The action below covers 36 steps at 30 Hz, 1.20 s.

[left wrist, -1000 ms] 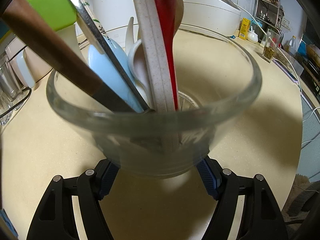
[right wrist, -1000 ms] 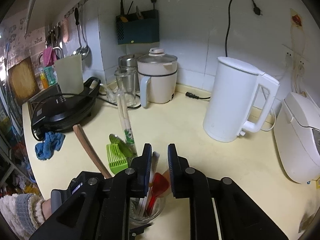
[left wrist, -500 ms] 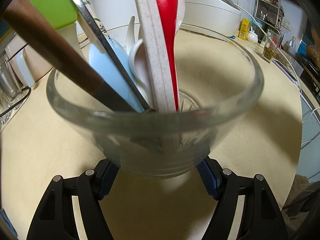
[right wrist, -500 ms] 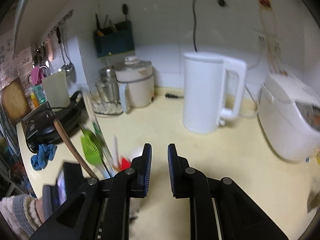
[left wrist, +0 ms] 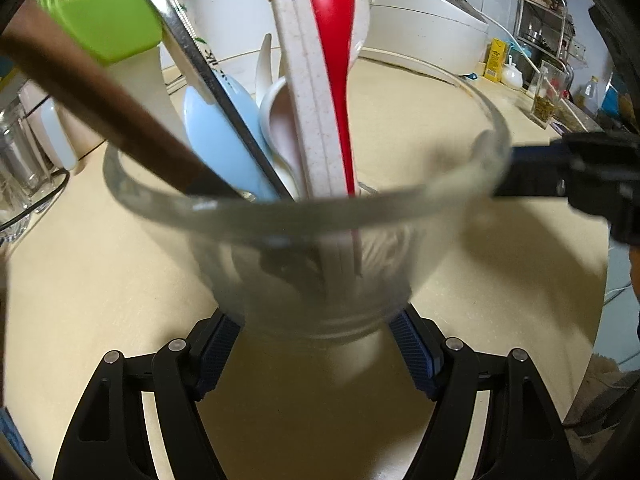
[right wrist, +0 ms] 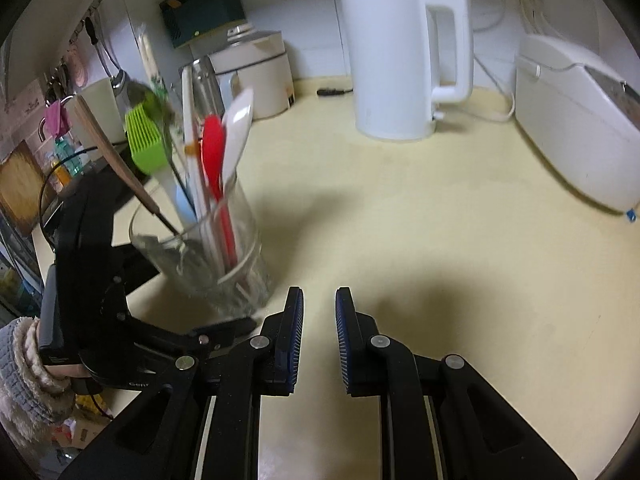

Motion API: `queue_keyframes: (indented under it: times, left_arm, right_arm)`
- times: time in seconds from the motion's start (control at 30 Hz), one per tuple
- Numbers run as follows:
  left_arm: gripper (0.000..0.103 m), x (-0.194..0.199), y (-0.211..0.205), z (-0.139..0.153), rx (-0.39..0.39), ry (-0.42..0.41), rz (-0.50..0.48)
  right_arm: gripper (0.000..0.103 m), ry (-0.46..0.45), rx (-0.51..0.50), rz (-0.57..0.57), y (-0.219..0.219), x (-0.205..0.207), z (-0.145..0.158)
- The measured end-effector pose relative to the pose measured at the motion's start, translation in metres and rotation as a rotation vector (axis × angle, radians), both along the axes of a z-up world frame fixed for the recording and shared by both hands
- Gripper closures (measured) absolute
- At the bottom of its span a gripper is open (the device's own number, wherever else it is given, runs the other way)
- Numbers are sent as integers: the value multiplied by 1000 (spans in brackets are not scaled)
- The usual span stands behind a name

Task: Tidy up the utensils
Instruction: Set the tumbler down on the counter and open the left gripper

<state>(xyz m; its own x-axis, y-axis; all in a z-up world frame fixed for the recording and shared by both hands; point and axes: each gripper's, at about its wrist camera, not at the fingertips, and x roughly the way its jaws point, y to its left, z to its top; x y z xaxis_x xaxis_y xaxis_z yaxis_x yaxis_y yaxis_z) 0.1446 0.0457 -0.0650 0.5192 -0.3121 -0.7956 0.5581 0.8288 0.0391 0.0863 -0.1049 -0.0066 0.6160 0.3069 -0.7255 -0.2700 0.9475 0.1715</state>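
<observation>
A clear glass cup (left wrist: 312,240) sits between my left gripper's (left wrist: 316,336) blue pads, which are shut on its base. The cup holds a red spoon (left wrist: 336,60), white chopsticks (left wrist: 304,92) bound by an orange band, a blue spoon (left wrist: 220,140), a white spoon (left wrist: 276,120), a green silicone brush (left wrist: 100,16), a metal utensil (left wrist: 192,52) and a wooden handle (left wrist: 92,92). In the right wrist view the cup (right wrist: 208,256) leans at left. My right gripper (right wrist: 319,320) hovers low over the counter, right of the cup. Its jaws stand a narrow gap apart, empty.
A white kettle (right wrist: 400,60), a white rice cooker (right wrist: 576,120) and a cream pot (right wrist: 256,68) stand along the back of the beige counter (right wrist: 420,240). A person's hand in a knitted sleeve (right wrist: 24,368) holds the left gripper. Glasses (left wrist: 16,168) stand at left.
My right gripper has dropped from above the cup to low over the counter at its right, and now shows at the right edge of the left wrist view. The left gripper and cup stayed put.
</observation>
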Motion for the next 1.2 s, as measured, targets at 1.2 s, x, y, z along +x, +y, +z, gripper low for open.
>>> queue_keyframes:
  times: [1.2]
  left_arm:
    - [20, -79, -20, 24, 127, -80, 451]
  right_arm:
    - [63, 115, -38, -121, -9, -12, -42]
